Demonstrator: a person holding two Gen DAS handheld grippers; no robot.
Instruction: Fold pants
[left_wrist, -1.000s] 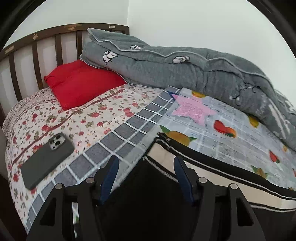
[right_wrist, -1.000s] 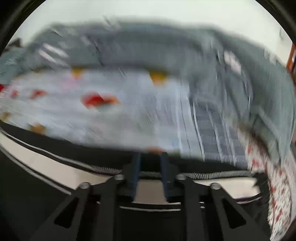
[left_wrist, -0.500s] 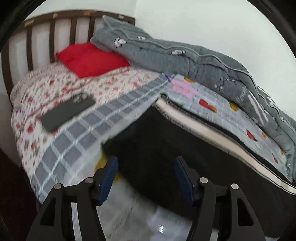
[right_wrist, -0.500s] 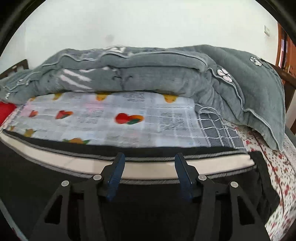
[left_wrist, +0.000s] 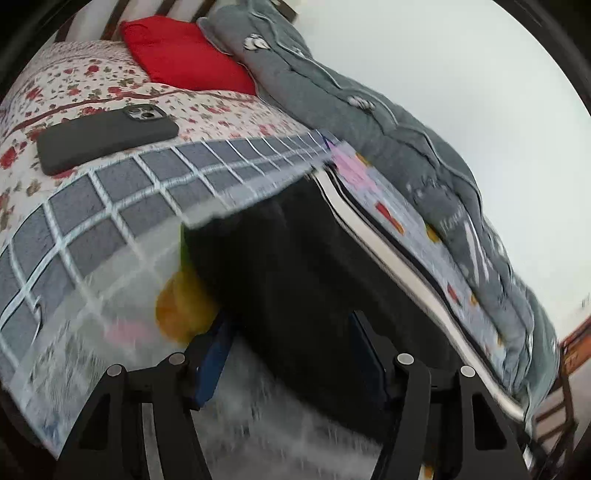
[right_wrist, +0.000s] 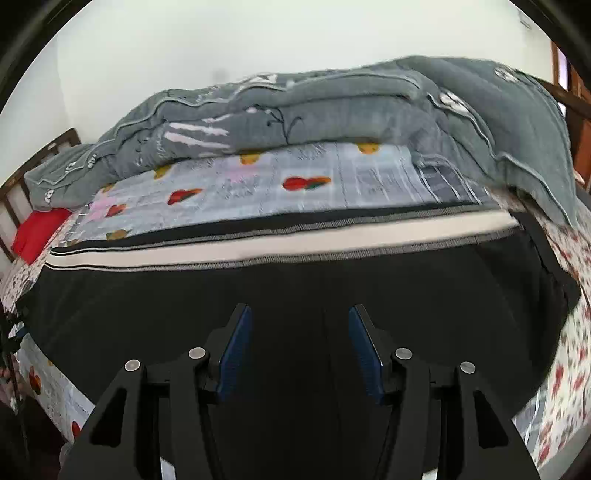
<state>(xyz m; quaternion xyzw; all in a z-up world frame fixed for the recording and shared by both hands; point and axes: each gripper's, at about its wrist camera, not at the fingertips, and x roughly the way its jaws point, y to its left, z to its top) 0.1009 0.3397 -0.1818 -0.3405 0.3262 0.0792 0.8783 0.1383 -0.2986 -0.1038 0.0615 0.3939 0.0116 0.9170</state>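
Black pants (right_wrist: 295, 280) with a white side stripe (right_wrist: 295, 247) lie flat along the bed. They also show in the left wrist view (left_wrist: 295, 266), with the stripe (left_wrist: 388, 254) on their far edge. My left gripper (left_wrist: 291, 354) is open and empty above the pants' left end near the bed's front edge. My right gripper (right_wrist: 299, 350) is open and empty above the middle of the pants. Neither touches the cloth as far as I can see.
A dark phone (left_wrist: 107, 136) lies on the floral sheet at the left. A red pillow (left_wrist: 184, 55) leans at the wooden headboard. A bunched grey quilt (right_wrist: 332, 110) runs along the wall behind a fruit-print blanket (right_wrist: 277, 181).
The right gripper opened and pulled back from the striped edge to over the pants' middle. The left gripper stayed open and swung back and up, tilting its view over the pants' left end.
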